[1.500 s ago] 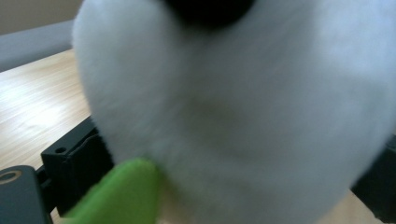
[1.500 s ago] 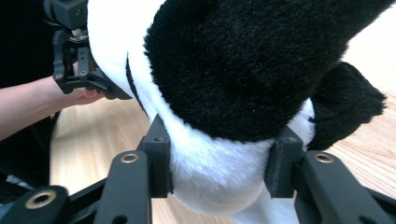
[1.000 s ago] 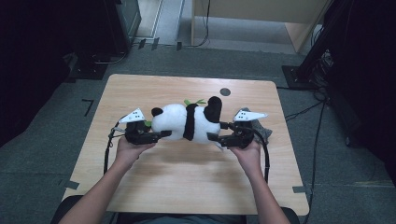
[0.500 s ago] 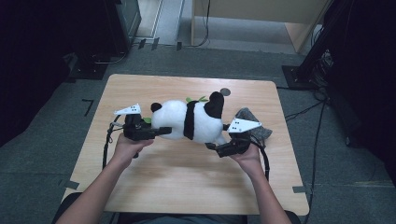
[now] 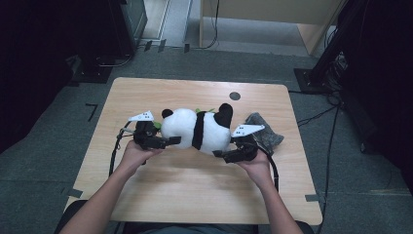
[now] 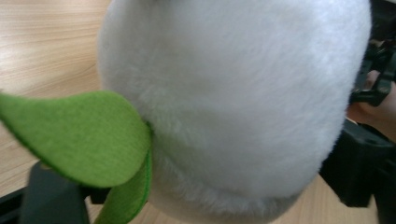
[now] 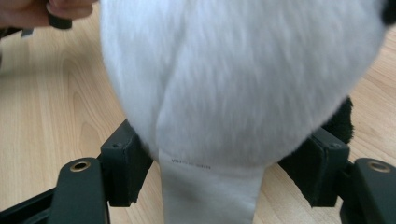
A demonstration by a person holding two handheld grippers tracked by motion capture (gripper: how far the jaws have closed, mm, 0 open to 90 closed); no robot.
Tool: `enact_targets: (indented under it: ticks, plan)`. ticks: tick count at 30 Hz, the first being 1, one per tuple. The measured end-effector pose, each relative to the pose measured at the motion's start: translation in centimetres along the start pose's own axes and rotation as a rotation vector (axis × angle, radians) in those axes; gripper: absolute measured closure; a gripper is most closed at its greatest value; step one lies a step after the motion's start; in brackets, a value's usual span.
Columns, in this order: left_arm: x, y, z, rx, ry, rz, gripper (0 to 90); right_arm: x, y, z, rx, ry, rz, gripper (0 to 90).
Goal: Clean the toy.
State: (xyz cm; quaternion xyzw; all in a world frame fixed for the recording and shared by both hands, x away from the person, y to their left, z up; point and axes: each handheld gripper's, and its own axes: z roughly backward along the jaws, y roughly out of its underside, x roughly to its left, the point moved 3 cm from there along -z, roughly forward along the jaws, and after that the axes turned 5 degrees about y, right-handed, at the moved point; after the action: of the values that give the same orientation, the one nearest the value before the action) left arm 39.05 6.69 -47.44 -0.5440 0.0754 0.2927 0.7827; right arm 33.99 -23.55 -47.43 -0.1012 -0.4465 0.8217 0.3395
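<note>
A black-and-white panda plush lies on its side across the middle of the wooden table. My left gripper is at its head end. In the left gripper view the white head sits between the wide black jaws of my left gripper, which have just been opening, and a green felt leaf hangs over the left jaw. My right gripper is at the other end. Its jaws have just been closing, and my right gripper is pressed on the plush's white bottom beside a sewn label.
A crumpled grey cloth lies on the table just right of the panda, behind my right hand. A small dark round hole marks the far part of the tabletop. Cables and black stands surround the table on the floor.
My right hand has slid a little toward me and under the panda's end, uncovering the grey cloth behind it. The left gripper has edged in beside the head.
</note>
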Motion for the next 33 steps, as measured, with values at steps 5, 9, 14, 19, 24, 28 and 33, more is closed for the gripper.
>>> enact_targets:
  ticks: [5,9,14,19,24,28,33]
  plan:
    - [0.0,0.2,-0.2,0.033,-0.052,-0.029,11.9,0.1,-0.1,0.3,-0.003,0.012,-0.049,30.6]
    - [0.0,0.2,-0.1,0.031,-0.070,-0.032,11.7,0.0,-0.2,0.4,-0.003,0.005,-0.116,31.9]
    - [0.4,0.6,0.0,0.055,-0.070,-0.010,12.5,0.2,-0.5,0.5,-0.037,0.003,-0.182,35.3]
    - [0.1,0.8,0.4,0.051,-0.085,-0.013,12.6,0.5,-0.8,0.6,-0.040,0.020,-0.195,34.3]
    - [0.1,1.6,0.3,0.065,-0.105,0.013,12.8,0.0,-0.6,0.2,-0.028,0.004,-0.293,33.9]
    - [0.2,2.0,-0.1,0.119,-0.140,-0.001,12.8,0.0,-0.4,-0.3,-0.001,0.054,-0.250,34.0]
    - [0.4,2.2,0.3,0.101,-0.152,0.012,13.0,0.1,-0.7,-0.3,-0.027,0.076,-0.216,33.6]
